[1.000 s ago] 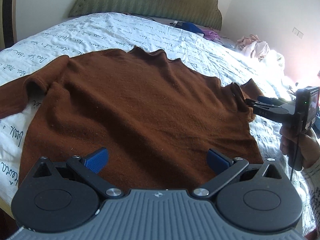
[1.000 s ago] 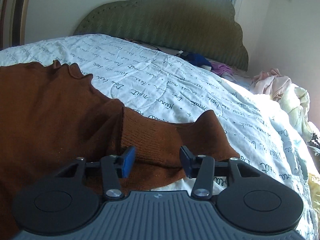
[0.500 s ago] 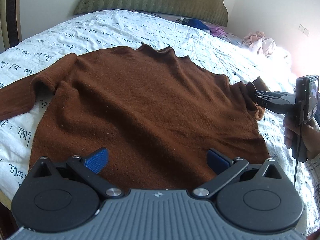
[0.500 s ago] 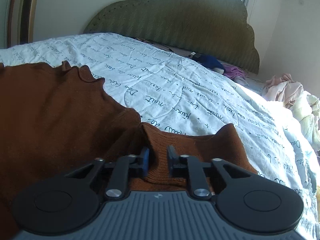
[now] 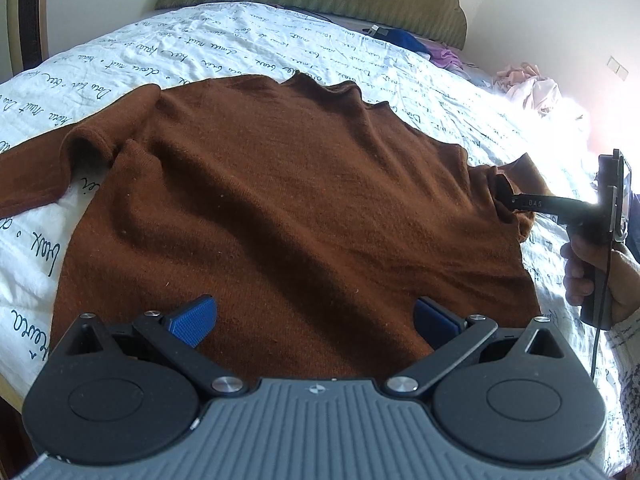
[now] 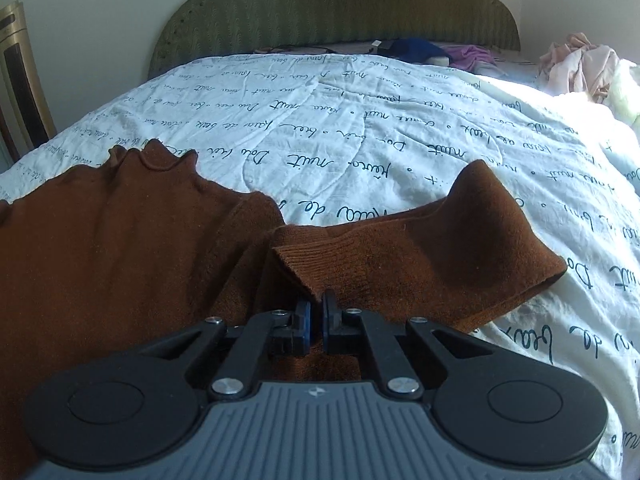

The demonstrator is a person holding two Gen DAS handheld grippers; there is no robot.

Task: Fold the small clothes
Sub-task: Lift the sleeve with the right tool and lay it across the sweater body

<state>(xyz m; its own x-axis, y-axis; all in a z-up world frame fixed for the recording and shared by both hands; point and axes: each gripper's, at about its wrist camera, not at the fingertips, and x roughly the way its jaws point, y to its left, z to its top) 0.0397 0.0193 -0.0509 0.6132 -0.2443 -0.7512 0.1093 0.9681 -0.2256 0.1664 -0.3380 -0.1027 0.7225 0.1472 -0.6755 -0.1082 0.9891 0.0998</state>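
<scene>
Brown sweater (image 5: 288,208) lies flat on bed (image 6: 360,128). Right tool (image 6: 316,312) clenched on folded sleeve cuff (image 6: 304,268). Left tool (image 5: 316,316) spread wide above hem, gripping nothing.

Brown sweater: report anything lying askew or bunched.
The brown sweater lies mostly flat, but its right sleeve is doubled back, cuff pinched in the right gripper; the left sleeve is creased at the shoulder.

Bed with white script-printed quilt (image 6: 360,128), green scalloped headboard (image 6: 340,12) behind, brown sweater (image 5: 288,208) spread flat on the quilt, one sleeve (image 6: 460,248) doubled back, blue and purple clothes (image 6: 440,52) near the headboard, pink and cream clothes pile (image 6: 584,64) at the far right edge
</scene>
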